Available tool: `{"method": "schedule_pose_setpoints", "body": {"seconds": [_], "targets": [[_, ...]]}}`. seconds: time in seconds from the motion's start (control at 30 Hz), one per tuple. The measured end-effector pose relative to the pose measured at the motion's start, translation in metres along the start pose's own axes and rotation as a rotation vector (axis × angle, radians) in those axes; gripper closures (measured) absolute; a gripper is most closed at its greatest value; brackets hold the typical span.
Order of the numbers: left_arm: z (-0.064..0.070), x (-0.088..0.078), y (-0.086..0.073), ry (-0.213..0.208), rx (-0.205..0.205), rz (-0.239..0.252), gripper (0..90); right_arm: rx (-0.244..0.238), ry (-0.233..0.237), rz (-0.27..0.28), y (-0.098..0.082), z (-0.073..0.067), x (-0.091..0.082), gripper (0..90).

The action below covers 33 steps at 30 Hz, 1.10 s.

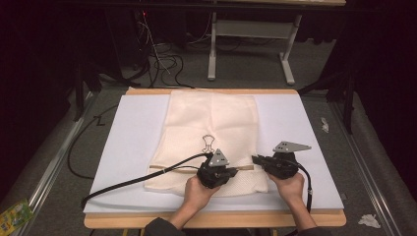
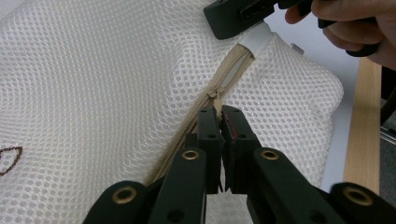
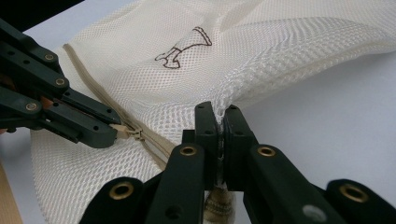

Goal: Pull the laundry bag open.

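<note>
A cream mesh laundry bag (image 1: 211, 120) with a small brown emblem (image 1: 208, 143) lies flat on a white board (image 1: 300, 123). Its tan zipper (image 2: 184, 137) runs along the near side. My left gripper (image 1: 234, 171) is shut on the zipper pull (image 2: 215, 96), seen close between its own jaws (image 2: 219, 112). To its right, my right gripper (image 1: 256, 159) is shut on the bag's corner at the zipper's end, pinching the mesh (image 3: 219, 112). In the left gripper view that gripper (image 2: 243, 14) clamps the white end tab (image 2: 258, 39). In the right gripper view the left gripper (image 3: 109, 133) meets the pull (image 3: 130, 133).
The board rests on a wooden table whose front edge (image 1: 211, 220) is at the person's side. The left gripper's black cable (image 1: 128, 182) trails across the board to the left. Cables and table legs (image 1: 212, 54) stand on the floor beyond; a green packet (image 1: 12, 216) lies bottom left.
</note>
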<state>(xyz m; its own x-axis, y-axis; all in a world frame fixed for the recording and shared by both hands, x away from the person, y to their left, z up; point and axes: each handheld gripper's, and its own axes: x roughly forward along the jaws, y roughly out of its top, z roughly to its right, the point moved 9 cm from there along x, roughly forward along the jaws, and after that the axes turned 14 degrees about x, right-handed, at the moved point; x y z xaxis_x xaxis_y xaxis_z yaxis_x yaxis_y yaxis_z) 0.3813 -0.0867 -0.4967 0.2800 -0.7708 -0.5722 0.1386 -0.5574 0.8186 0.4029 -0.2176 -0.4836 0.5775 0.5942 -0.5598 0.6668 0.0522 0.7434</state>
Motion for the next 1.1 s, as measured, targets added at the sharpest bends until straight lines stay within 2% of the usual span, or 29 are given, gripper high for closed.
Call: {"method": "schedule_pose_setpoints", "body": {"seconds": [0.23, 0.33, 0.87, 0.93, 1.1], "targets": [[-0.001, -0.002, -0.001, 0.005, 0.001, -0.005, 87.1, -0.004, -0.011, -0.006, 0.0, 0.0, 0.0, 88.4], [-0.003, -0.004, -0.003, 0.001, -0.011, -0.004, 87.1, -0.002, -0.012, -0.006, 0.0, 0.002, -0.001, 88.4], [-0.003, -0.01, -0.003, 0.028, 0.015, -0.012, 87.2, -0.003, -0.01, -0.004, 0.0, 0.002, -0.001, 88.4], [-0.004, -0.013, -0.004, 0.023, 0.001, -0.004, 87.2, -0.003, -0.012, -0.004, 0.0, 0.003, -0.001, 88.4], [-0.006, -0.015, -0.005, 0.025, -0.003, -0.006, 87.2, -0.001, -0.012, -0.003, 0.0, 0.002, -0.001, 88.4]]}}
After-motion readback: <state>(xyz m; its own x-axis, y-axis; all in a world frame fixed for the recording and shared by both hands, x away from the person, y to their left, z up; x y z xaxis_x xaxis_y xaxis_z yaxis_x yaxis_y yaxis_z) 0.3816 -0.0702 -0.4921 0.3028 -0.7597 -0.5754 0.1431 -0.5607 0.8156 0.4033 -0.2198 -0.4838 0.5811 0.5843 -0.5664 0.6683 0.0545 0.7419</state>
